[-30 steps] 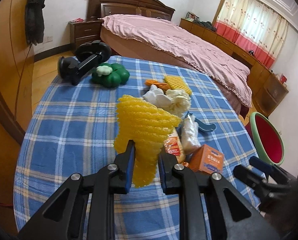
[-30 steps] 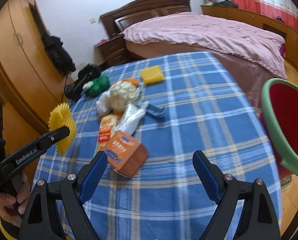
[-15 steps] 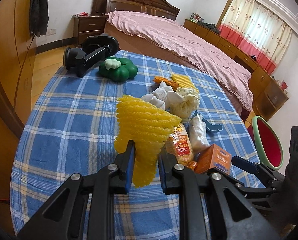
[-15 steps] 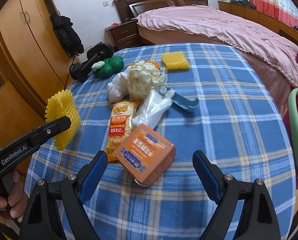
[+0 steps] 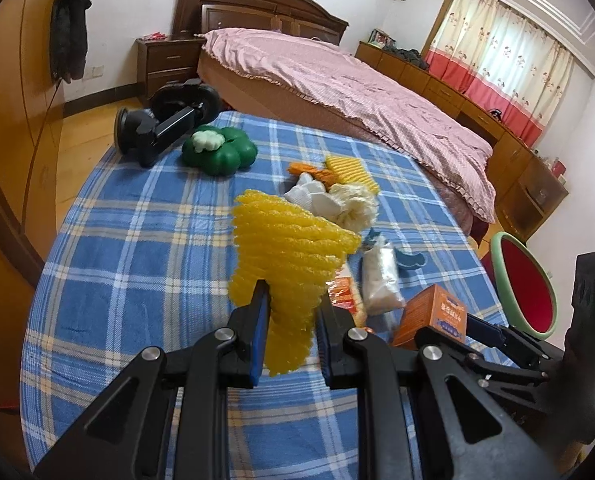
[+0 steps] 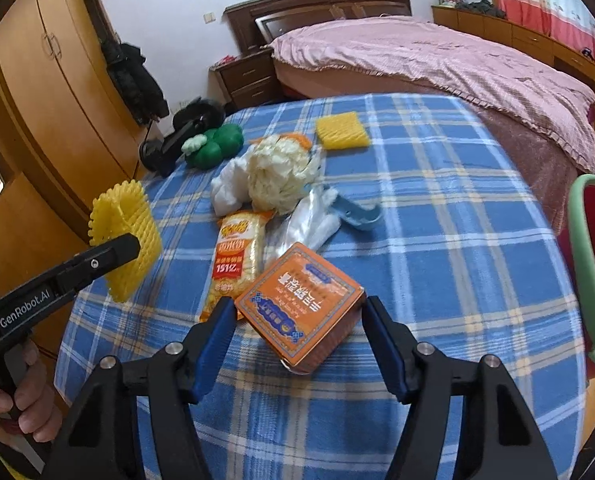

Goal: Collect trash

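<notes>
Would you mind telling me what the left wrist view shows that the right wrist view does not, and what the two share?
Only the left wrist view shows the pads of the left hand-held gripper clamping the yellow foam net, and the curtained window.

Only the right wrist view shows the closing right hand-held gripper with the orange box between its pads, the person's hand, and the wardrobe doors.

Both show the snack packet, blue-checked tablecloth, green toy, bed and green-rimmed red bin.
</notes>
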`<state>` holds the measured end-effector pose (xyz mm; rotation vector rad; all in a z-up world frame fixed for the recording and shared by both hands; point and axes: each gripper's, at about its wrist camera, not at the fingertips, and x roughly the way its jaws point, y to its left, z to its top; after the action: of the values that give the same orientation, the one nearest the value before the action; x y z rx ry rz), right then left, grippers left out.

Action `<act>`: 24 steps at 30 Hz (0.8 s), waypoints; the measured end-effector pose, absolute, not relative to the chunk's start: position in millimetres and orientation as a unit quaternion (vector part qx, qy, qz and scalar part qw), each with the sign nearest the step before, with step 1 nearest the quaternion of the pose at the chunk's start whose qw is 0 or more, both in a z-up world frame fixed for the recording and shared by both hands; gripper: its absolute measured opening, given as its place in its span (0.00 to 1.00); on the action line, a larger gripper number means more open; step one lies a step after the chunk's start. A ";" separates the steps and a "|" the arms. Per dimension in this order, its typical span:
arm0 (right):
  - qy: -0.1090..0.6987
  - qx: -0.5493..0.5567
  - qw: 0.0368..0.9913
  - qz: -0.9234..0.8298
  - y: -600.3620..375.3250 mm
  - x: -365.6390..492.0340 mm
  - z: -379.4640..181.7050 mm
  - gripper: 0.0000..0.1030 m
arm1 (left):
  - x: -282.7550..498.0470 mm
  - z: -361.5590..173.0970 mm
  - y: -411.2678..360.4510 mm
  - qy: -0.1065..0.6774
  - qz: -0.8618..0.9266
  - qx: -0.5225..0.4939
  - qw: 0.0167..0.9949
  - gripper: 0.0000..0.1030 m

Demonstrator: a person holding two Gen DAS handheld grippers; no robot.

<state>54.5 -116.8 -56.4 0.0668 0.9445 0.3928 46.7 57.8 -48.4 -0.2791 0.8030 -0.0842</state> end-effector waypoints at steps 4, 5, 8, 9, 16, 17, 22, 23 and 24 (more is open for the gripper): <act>0.439 0.045 0.880 0.177 -132.9 50.8 -45.0 0.66 | 47.2 -40.1 47.9 0.384 -0.055 -0.132 0.912 0.20; 0.435 0.048 0.882 0.174 -137.3 49.9 -42.0 0.66 | 47.9 -38.3 44.8 0.384 -0.059 -0.131 0.912 0.20; 0.423 0.062 0.890 0.160 -154.3 46.6 -31.5 0.66 | 49.9 -32.5 35.4 0.381 -0.073 -0.128 0.913 0.20; 0.420 0.067 0.892 0.156 -159.2 45.8 -28.7 0.66 | 50.7 -30.3 31.2 0.380 -0.076 -0.125 0.913 0.20; 0.392 0.109 0.906 0.114 -203.8 41.8 -10.9 0.66 | 59.2 -17.2 -2.1 0.372 -0.114 -0.108 0.915 0.20; 0.389 0.113 0.908 0.109 -209.6 41.0 -9.2 0.66 | 60.8 -15.6 -8.3 0.371 -0.121 -0.104 0.915 0.20; 0.367 0.139 0.917 0.073 -243.9 36.8 0.9 0.66 | 68.3 -9.7 -40.4 0.369 -0.154 -0.086 0.913 0.20; 0.364 0.143 0.918 0.067 -249.8 36.0 2.2 0.66 | 69.8 -9.6 -46.3 0.369 -0.160 -0.084 0.912 0.20; 0.360 0.149 0.919 0.057 -258.5 34.9 3.4 0.66 | 72.5 -9.3 -53.7 0.371 -0.168 -0.080 0.910 0.20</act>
<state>34.9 -258.5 3.4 0.3061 0.7396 0.1177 72.5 -53.7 -9.3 -0.1646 0.7641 -0.3460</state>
